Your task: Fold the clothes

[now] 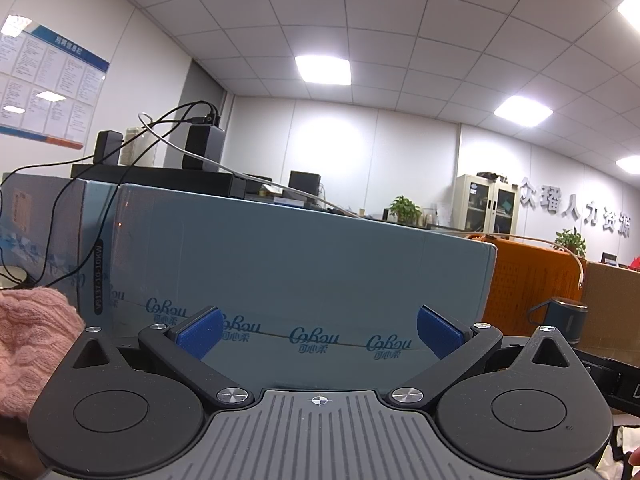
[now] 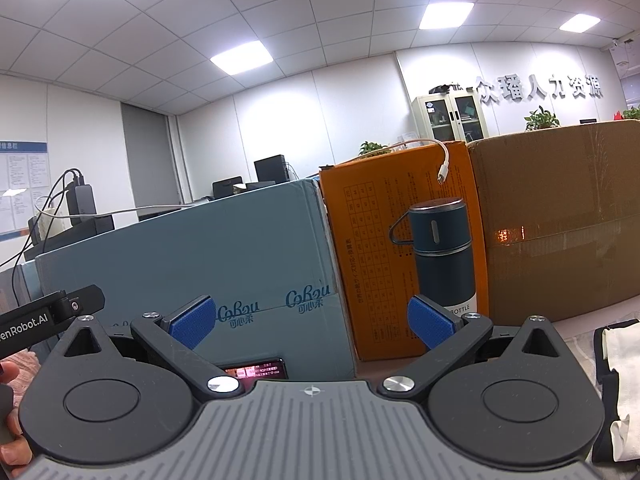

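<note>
A strip of the bench (image 2: 568, 330) is seen at the right of the right wrist view. Along its far edge a blue carton (image 2: 224, 264), an orange carton (image 2: 368, 240) and a brown cardboard box (image 2: 560, 220) are stood side by side. A dark flask (image 2: 442, 256) is stood before the orange carton. A white-and-black garment (image 2: 612, 380) is laid near the right edge, a pink knit (image 1: 28, 344) towards the left.

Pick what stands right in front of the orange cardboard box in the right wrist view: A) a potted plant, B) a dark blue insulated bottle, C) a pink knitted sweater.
B: the dark blue insulated bottle stands upright against the orange cardboard box.
</note>
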Motion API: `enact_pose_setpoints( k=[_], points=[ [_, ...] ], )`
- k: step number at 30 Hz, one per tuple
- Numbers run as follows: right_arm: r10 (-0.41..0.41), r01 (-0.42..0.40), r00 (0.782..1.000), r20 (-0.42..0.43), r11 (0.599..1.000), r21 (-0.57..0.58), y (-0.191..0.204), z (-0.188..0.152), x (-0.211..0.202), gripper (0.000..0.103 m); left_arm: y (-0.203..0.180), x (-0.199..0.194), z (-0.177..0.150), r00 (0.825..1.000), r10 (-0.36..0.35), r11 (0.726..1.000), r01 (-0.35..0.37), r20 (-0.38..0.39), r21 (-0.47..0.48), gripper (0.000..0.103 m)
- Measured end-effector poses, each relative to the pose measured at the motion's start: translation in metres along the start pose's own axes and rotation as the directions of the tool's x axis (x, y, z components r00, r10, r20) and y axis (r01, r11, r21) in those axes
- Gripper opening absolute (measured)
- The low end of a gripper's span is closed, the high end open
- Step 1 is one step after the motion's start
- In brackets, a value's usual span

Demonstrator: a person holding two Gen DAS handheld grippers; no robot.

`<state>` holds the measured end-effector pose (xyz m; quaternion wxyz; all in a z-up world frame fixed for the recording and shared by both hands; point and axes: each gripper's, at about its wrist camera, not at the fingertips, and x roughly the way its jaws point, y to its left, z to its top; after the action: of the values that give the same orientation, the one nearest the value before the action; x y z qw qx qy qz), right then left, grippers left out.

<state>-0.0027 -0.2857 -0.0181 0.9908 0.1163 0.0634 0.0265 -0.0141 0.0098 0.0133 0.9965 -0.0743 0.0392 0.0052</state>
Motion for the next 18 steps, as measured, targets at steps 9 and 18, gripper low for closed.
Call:
enact_pose_setpoints(
  k=[9, 18],
  points=[
    [0.003, -0.003, 1.0, 0.01, 1.0, -0.001, -0.0001, 0.0003, -0.0001, 0.103, 0.0001, -0.0001, -0.0002, 1.0, 0.0, 1.0, 0.0, -0.001, 0.0, 0.103],
    [0.002, -0.002, 1.0, 0.006, 1.0, 0.003, 0.0001, 0.0002, -0.0007, 0.103, 0.0001, 0.0004, -0.0001, 1.0, 0.0, 1.0, 0.0, -0.001, 0.0, 0.103]
  ],
)
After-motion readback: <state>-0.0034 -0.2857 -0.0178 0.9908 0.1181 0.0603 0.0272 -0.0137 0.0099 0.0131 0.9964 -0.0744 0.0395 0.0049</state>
